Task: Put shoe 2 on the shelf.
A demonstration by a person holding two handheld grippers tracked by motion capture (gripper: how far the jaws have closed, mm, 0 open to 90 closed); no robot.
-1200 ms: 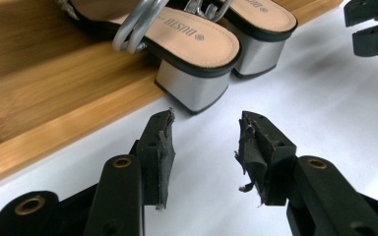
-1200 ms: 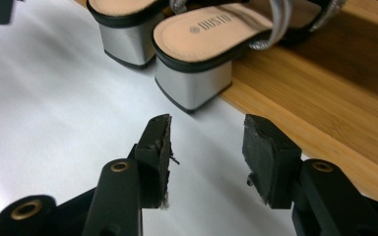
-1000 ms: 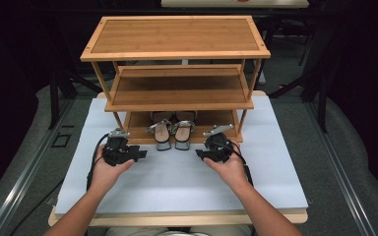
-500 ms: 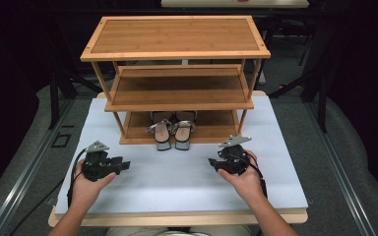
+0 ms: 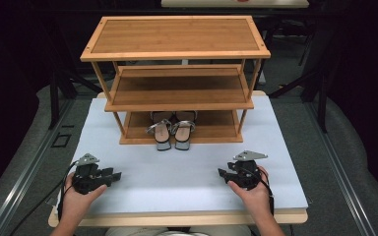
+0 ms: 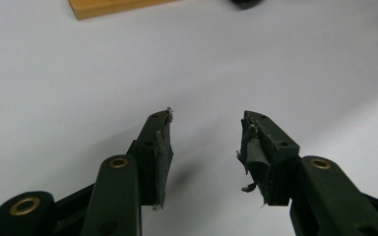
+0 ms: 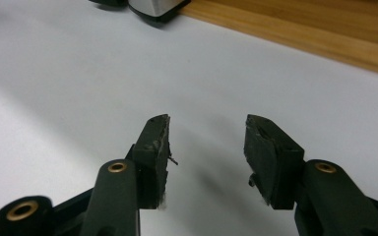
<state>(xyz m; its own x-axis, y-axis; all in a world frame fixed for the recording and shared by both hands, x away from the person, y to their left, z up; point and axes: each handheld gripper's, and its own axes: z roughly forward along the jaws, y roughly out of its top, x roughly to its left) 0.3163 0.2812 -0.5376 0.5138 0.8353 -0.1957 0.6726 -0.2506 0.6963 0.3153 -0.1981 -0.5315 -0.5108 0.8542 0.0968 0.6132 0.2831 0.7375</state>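
Note:
A pair of silver strappy sandals [image 5: 172, 130] stands side by side on the bottom shelf of a three-tier wooden rack [image 5: 177, 54], toes over its front edge. My left gripper [image 5: 115, 175] lies low over the white table near the front left, jaws pointing right. My right gripper [image 5: 222, 173] sits at the front right, jaws pointing left. Both are well clear of the sandals. In the left gripper view the left gripper [image 6: 206, 116] has a gap with only tabletop in it. The right gripper [image 7: 207, 119] looks the same. Both pairs of jaws have just been opening, with nothing between them.
The white tabletop [image 5: 177, 172] spreads between the two hands. A sandal toe [image 7: 155, 7] and the rack's bottom board [image 7: 325, 29] lie beyond the right jaws. A corner of the rack board [image 6: 108, 7] sits far ahead of the left jaws. Dark floor surrounds the table.
Both hands have drawn back from the rack's bottom shelf toward the table's front edge and apart, left going left and right going right. The sandals stay on the shelf.

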